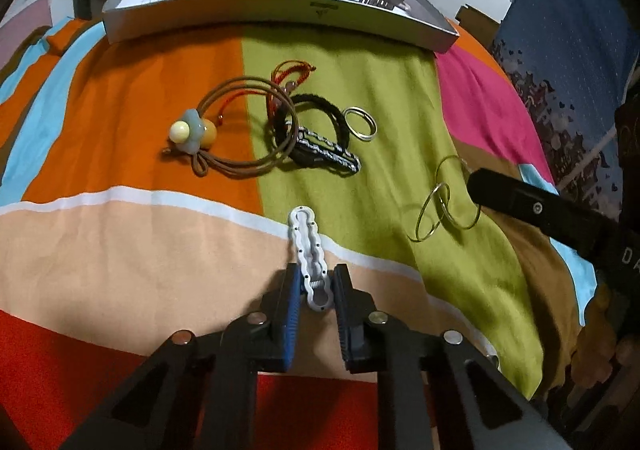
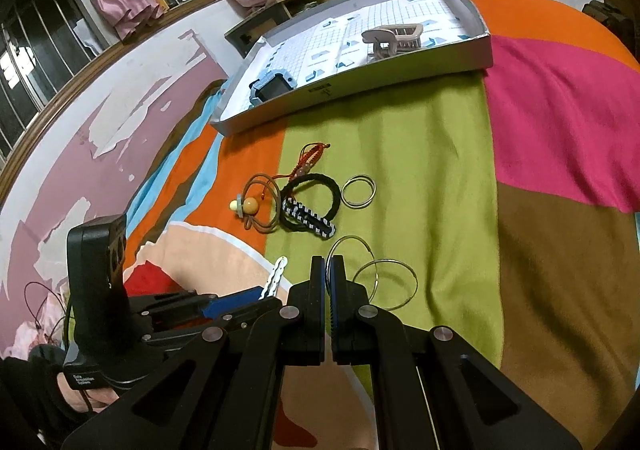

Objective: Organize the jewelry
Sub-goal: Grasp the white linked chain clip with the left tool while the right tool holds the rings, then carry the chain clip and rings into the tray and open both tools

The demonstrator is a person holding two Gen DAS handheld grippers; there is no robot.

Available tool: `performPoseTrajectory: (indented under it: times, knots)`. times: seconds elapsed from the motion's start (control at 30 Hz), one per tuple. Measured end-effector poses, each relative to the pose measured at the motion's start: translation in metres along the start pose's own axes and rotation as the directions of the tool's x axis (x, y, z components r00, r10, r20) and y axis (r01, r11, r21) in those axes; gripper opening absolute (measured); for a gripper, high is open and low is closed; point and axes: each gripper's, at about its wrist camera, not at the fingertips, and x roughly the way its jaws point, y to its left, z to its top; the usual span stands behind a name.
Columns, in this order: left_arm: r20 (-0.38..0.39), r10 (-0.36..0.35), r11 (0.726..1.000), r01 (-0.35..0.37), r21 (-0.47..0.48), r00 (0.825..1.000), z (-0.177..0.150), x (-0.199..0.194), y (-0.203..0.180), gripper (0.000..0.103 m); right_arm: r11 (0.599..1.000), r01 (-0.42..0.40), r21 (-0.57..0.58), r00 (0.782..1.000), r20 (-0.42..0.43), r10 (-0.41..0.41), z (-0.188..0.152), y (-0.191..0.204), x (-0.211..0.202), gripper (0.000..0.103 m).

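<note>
A white wavy hair clip (image 1: 307, 240) lies on the colourful blanket, and my left gripper (image 1: 317, 271) is shut on its spring end. Thin metal hoop earrings (image 2: 386, 284) rest on the green patch. My right gripper (image 2: 328, 261) is shut on the wire of one hoop (image 2: 349, 254). In the left wrist view a black finger (image 1: 504, 196) of the right gripper reaches the hoops (image 1: 432, 212). Further back lie a brown hair tie with beads (image 1: 192, 130), a black hair tie (image 1: 320, 110), a striped clip (image 1: 328, 154), a red cord (image 1: 290, 70) and silver rings (image 1: 360, 123).
A grey tray (image 1: 280, 16) stands at the far edge of the blanket, holding a beige claw clip (image 2: 394, 36) and a blue-framed item (image 2: 272, 86). A person's hand holds the left gripper's handle (image 2: 96, 290). A wall and window bars are at the left.
</note>
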Motion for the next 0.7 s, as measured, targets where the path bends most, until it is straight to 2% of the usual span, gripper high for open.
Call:
performPoseTrajectory:
  times: [0.37,0.6,0.7]
  knots:
    - [0.035,0.026,1.0,-0.026,0.017,0.999,-0.002,-0.012,-0.006,0.015,1.0,-0.018,-0.005,0.999,0.044,0.018,0.006,0.003,-0.006,0.003]
    - [0.099,0.026,0.999,-0.029,0.024,0.995,0.011,-0.034,-0.008,0.015,0.998,-0.051,-0.023,0.99,0.128,0.054,0.027,0.007,-0.022,0.003]
    - [0.143,0.016,1.0,-0.02,0.024,0.99,0.029,-0.05,-0.006,0.015,0.997,-0.065,-0.032,0.98,0.189,0.07,0.047,0.007,-0.033,0.003]
